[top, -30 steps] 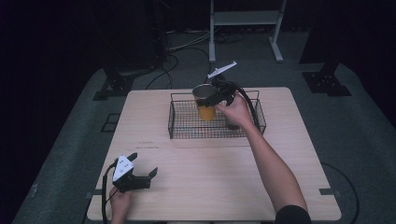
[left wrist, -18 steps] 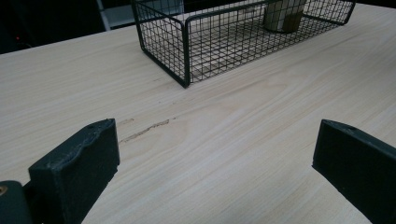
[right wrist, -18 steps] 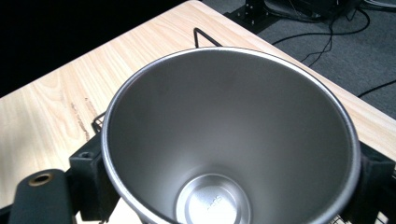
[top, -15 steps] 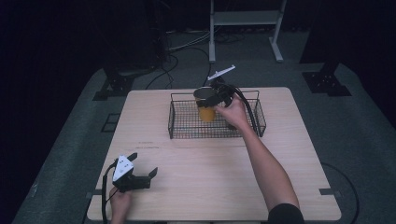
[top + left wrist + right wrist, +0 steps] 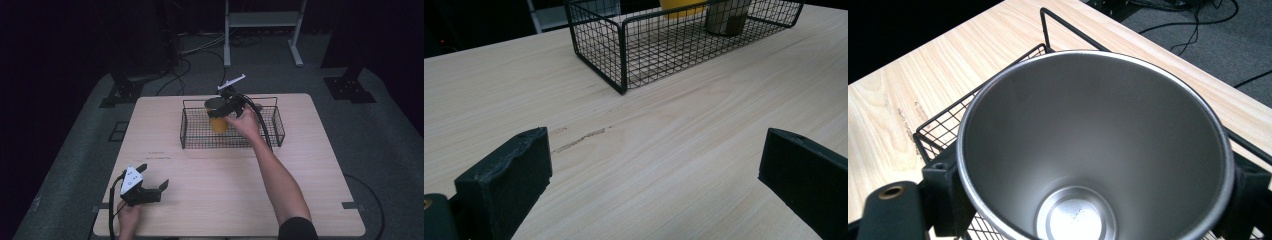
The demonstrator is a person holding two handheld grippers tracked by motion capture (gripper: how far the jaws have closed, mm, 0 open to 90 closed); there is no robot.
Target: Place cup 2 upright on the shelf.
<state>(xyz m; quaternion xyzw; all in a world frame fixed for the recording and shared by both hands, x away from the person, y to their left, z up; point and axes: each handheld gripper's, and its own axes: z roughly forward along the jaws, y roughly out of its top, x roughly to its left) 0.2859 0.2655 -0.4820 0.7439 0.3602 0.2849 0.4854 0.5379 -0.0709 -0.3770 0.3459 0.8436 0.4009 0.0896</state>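
Note:
A yellow cup (image 5: 218, 123) with a bare steel inside (image 5: 1083, 150) hangs upright just inside the black wire basket (image 5: 196, 136) at the back of the table. My right gripper (image 5: 220, 110) is shut on the cup, one jaw on each side below the rim (image 5: 1095, 197). A second, steel-coloured cup (image 5: 726, 17) stands in the basket beside it. My left gripper (image 5: 154, 176) rests near the table's front left corner, its jaws (image 5: 654, 170) wide open over bare wood with nothing between them.
The light wooden table (image 5: 225, 190) has free room between the basket and its front edge. A cable (image 5: 262, 125) trails from the right gripper across the basket. On the dark floor behind stand a white frame (image 5: 262, 20) and loose cables.
The right hand has sunk a little with the cup, bringing it lower into the basket. The left gripper has stayed put.

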